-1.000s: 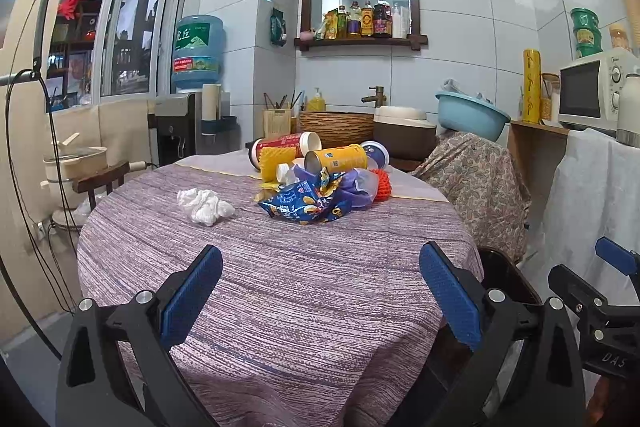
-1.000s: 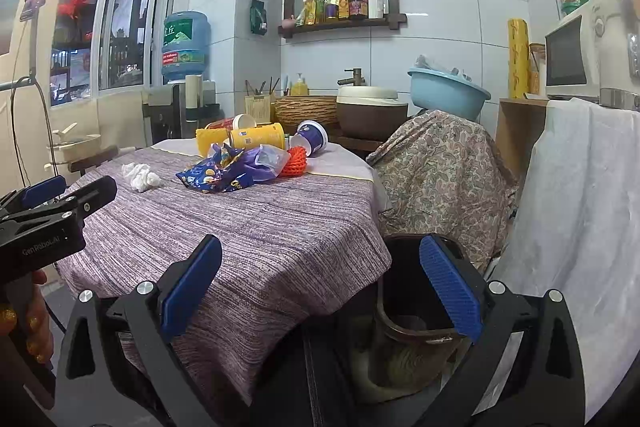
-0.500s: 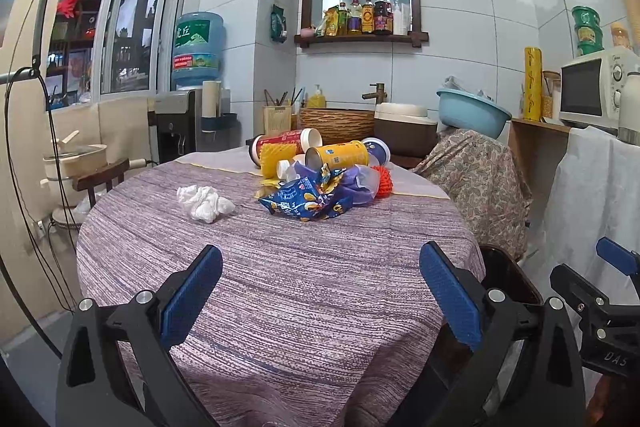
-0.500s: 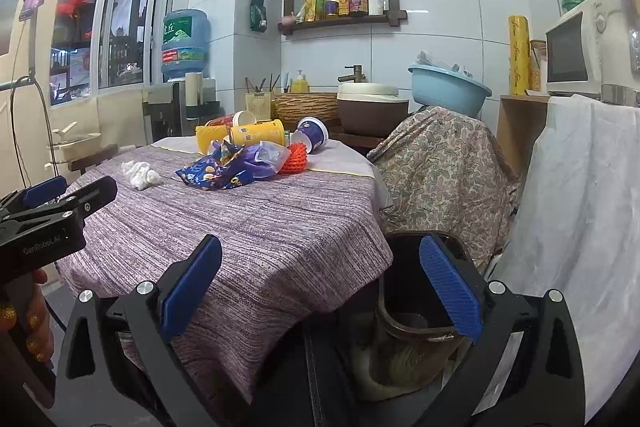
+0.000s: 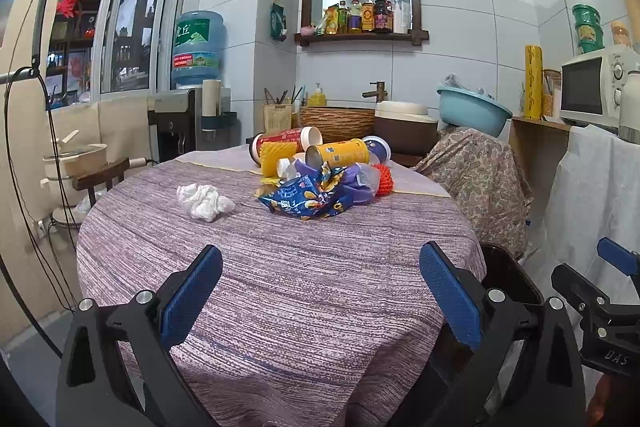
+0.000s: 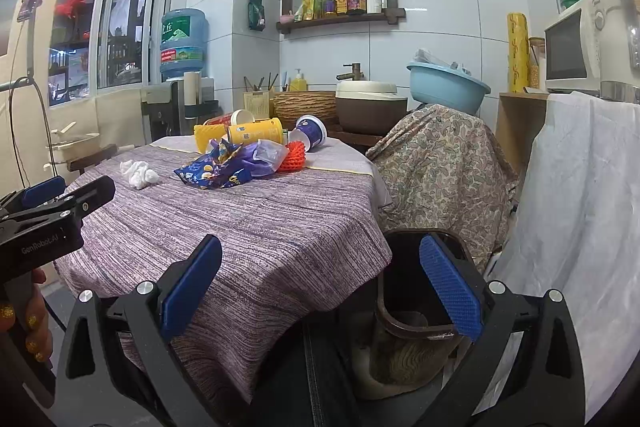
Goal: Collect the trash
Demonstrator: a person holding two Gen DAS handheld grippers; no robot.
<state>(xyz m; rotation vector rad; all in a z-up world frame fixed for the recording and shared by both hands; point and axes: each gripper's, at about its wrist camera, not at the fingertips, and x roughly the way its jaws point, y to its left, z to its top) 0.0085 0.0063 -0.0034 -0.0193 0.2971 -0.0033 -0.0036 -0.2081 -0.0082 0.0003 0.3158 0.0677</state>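
Note:
Trash lies piled at the far side of the round table: a blue snack bag, a yellow can, a red cup, a purple-rimmed cup, an orange net. A crumpled white tissue sits apart to the left. My left gripper is open over the table's near edge, nothing between its pads. My right gripper is open, over the table's right edge and a dark brown bin on the floor.
A cloth-draped chair stands right of the table, with a white-covered cabinet and a microwave beyond. A water dispenser and a sink counter line the back wall. A wooden chair is at the left.
Both grippers have crept slightly forward toward the table; the trash pile sits a little lower and closer in both views. Nothing was picked up.

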